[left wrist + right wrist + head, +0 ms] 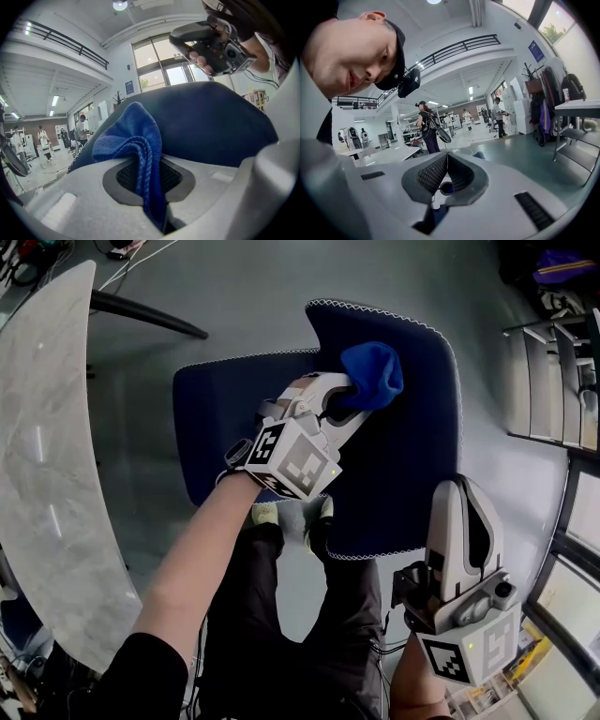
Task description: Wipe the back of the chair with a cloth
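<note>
Left tongs (352, 397) pinch cloth (373, 374), covering part of the chair back (412, 456).

You have one dark blue chair (412, 465), with one blue cloth (373, 374) against it. You hold two grippers: the left gripper (349, 397) over the chair, the right gripper (465, 491) at the chair's right edge. One marble table (47, 427) stands left of the chair.
</note>
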